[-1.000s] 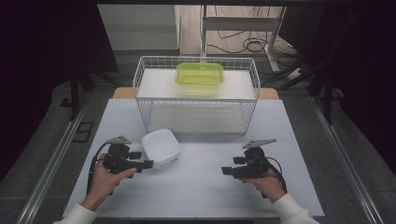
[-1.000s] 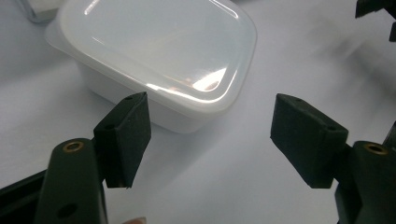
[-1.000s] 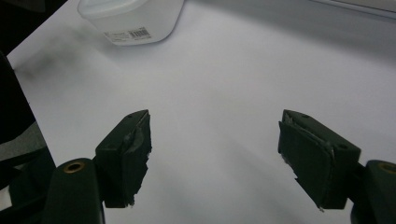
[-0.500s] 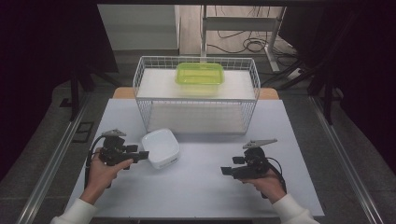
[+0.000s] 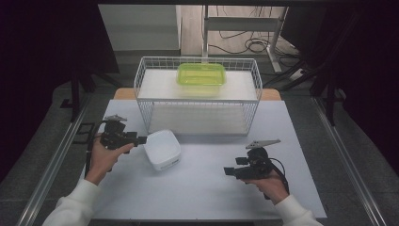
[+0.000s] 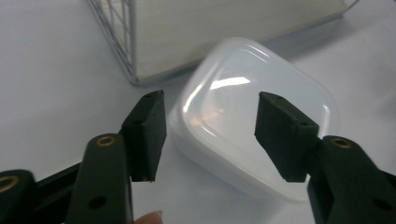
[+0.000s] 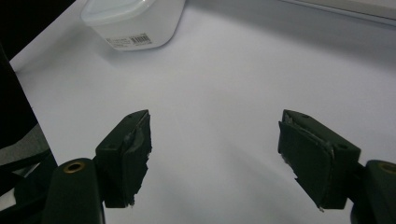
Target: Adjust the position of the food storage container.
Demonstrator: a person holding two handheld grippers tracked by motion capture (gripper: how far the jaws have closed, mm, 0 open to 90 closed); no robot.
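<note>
left hand-held gripper [image 5: 141, 140] | jaws just closing, not yet clamped, white tub [image 5: 162, 149] right of it, touching-close | right hand-held gripper [image 5: 229, 172] released, well apart

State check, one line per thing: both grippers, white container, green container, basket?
left gripper: open, jaws have just been closing, fingers not pressing on anything
right gripper: open, nothing between its fingers
white container: on the table, ahead of the left gripper
green container: lidded, in the basket
wire basket: upright, open-topped
</note>
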